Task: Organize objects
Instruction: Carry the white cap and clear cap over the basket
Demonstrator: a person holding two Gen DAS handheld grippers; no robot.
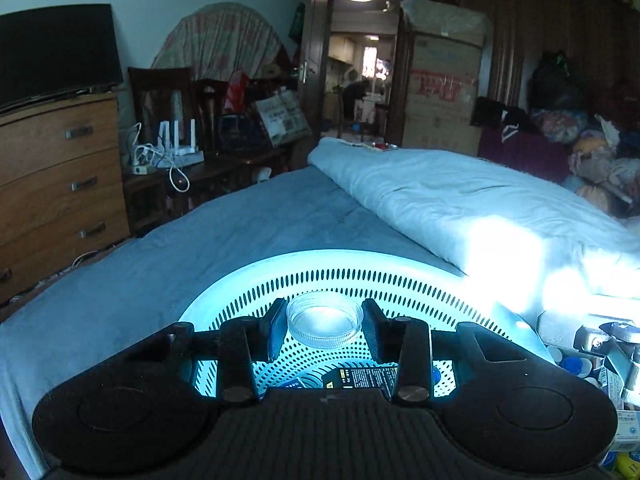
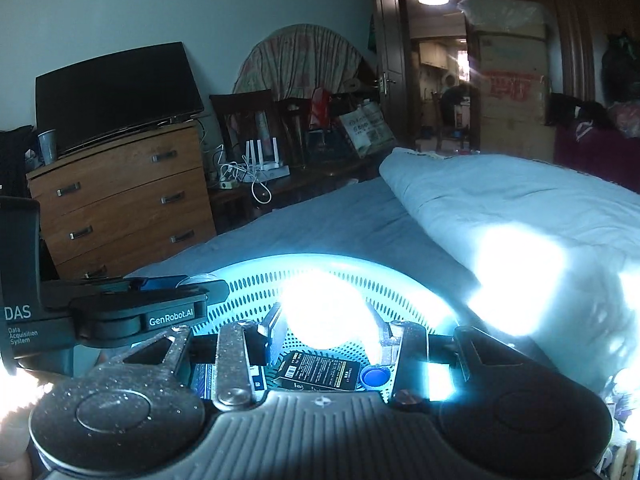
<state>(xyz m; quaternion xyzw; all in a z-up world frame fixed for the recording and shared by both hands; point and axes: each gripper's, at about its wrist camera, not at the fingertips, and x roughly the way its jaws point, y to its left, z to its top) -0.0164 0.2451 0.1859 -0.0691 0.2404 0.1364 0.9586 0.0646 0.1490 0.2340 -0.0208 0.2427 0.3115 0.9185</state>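
The left wrist view shows what the other cannot: the left tongs [image 1: 325,326] pinch a small clear glass dish [image 1: 325,325] between their dark pads, held level above a pale perforated basket [image 1: 348,276] that sits on the blue bedsheet [image 1: 240,220]. In the right wrist view the right tongs [image 2: 326,330] close on a round object [image 2: 324,312] so washed out by glare that its kind cannot be told; the fingers press against its sides. That view alone also shows the left tongs from the side [image 2: 184,292], just to the left of the right pair and over the basket's [image 2: 248,280] near-left rim. Inside the basket, below both pairs of fingers, lie a black packet [image 2: 316,370] with printed text, a blue bottle cap [image 2: 375,377] to its right, and a blue-edged box [image 2: 208,380] at the left, partly hidden. From the left view only the packet [image 1: 360,378] and a sliver of the cap [image 1: 436,374] show. A folded pale quilt [image 1: 460,200] lies to the right of the basket.
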